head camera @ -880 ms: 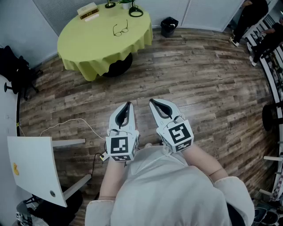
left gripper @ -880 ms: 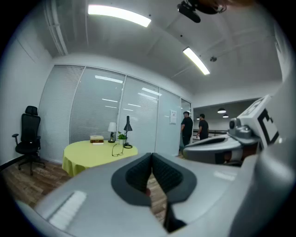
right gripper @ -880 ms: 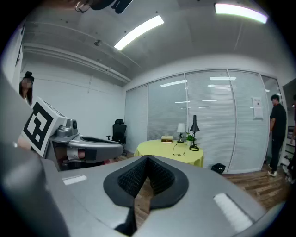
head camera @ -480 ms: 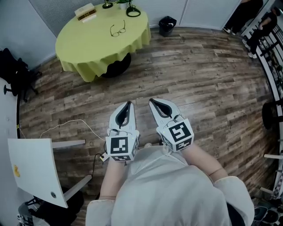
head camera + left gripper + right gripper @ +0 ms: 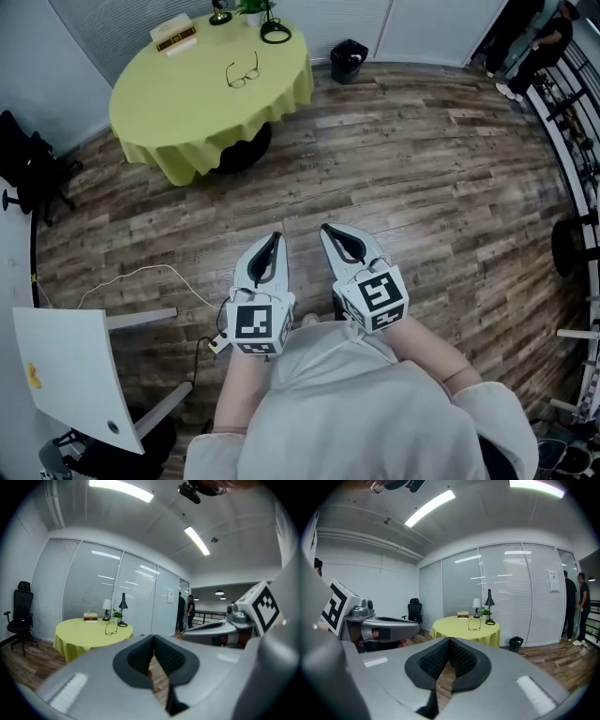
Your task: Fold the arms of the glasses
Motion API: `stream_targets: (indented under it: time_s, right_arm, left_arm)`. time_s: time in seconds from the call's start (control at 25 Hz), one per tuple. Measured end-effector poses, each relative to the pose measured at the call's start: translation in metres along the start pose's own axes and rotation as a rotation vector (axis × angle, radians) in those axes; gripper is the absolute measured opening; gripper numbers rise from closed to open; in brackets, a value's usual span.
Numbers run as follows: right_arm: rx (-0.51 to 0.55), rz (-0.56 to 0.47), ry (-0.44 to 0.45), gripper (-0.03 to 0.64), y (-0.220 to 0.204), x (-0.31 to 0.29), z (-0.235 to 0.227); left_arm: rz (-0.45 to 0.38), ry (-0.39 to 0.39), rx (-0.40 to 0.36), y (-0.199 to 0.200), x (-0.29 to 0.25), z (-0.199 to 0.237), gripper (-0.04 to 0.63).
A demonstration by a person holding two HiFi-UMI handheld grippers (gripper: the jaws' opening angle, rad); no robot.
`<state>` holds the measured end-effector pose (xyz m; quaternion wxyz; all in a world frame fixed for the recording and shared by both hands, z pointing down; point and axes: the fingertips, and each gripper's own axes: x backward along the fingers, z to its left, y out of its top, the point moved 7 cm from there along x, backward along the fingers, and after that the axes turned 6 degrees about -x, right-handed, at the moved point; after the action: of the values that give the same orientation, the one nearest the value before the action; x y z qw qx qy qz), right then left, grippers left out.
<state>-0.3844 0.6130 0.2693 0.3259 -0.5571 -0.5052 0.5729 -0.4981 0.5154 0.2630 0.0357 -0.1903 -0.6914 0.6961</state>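
Note:
The glasses (image 5: 242, 72) lie with arms unfolded on a round table with a yellow-green cloth (image 5: 178, 103), far off at the top left of the head view. My left gripper (image 5: 276, 236) and right gripper (image 5: 326, 228) hang side by side over the wooden floor, close to my body, both shut and holding nothing. In the left gripper view the glasses (image 5: 111, 629) show small beyond the closed jaws (image 5: 153, 638). In the right gripper view the glasses (image 5: 474, 624) rest on the table (image 5: 454, 632) straight ahead of the closed jaws (image 5: 450, 640).
On the table stand stacked books (image 5: 173, 34), a plant and a black desk lamp (image 5: 275, 33). A black bin (image 5: 349, 58) sits beside it. A white desk panel (image 5: 66, 375) and a floor cable (image 5: 141, 277) lie left; two people (image 5: 534, 42) stand by a railing, right.
The head view has shifted: table and glasses now sit higher and further left, and both grippers a little lower. Both stay shut and empty.

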Motion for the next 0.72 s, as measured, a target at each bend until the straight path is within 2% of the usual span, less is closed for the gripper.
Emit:
stream_targets:
  time_s: [0.16,0.32,0.52,0.72]
  right_arm:
    - [0.003,0.007,0.022,-0.002,0.003,-0.022,-0.032]
    - [-0.003,0.018,0.070,-0.002,0.013,-0.053,-0.076]
    - [0.007,0.024,0.133,-0.002,0.042,-0.101,-0.149]
    - [0.035,0.036,0.196,-0.002,0.070,-0.142,-0.230]
  left_arm:
    - [0.011,0.024,0.010,0.001,-0.035,0.002,0.006]
    - [0.028,0.108,0.016,0.008,-0.081,0.011,0.006]
    - [0.035,0.205,0.062,0.031,-0.159,0.025,0.006]
    - [0.019,0.267,0.053,0.057,-0.245,0.022,0.006]
